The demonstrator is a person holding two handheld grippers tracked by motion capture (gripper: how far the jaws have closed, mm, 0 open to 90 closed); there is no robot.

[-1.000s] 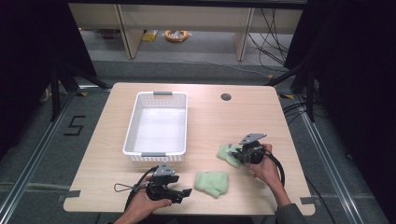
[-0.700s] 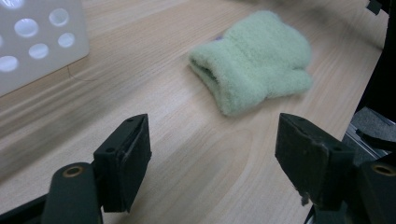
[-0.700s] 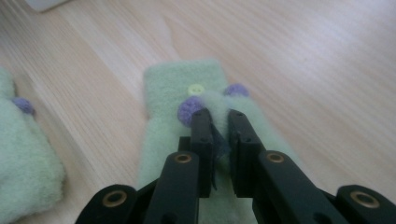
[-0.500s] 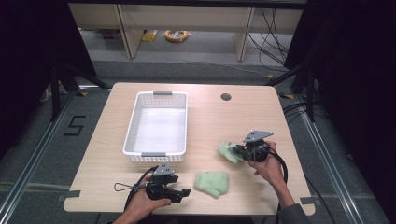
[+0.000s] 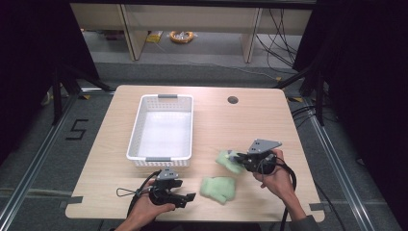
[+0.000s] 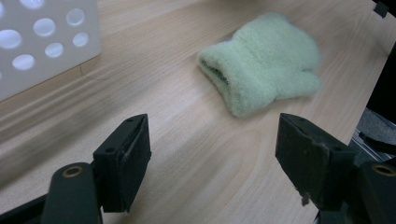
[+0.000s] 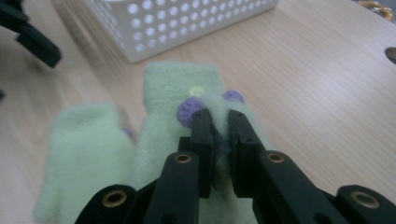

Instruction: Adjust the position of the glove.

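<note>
Two fuzzy pale green mittens lie on the wooden table. My right gripper (image 5: 239,160) (image 7: 218,116) is shut on the edge of one mitten (image 5: 226,160) (image 7: 187,93), beside its purple flower trim. The other mitten (image 5: 218,189) (image 7: 84,149) (image 6: 266,60) lies flat near the front edge. To the left of this second mitten, my left gripper (image 5: 185,198) (image 6: 212,140) rests low over the table. It is wide open, nothing sits between its jaws, and the mitten lies ahead of them.
A white perforated basket (image 5: 136,131) (image 7: 187,23) (image 6: 42,42) stands left of centre with nothing in it. A cable hole (image 5: 233,100) sits at the back right of the table. The table's front edge lies close behind both hands.
The right hand has shifted and tilted slightly with the mitten pinched in its gripper. The left gripper and the second mitten have stayed put.
</note>
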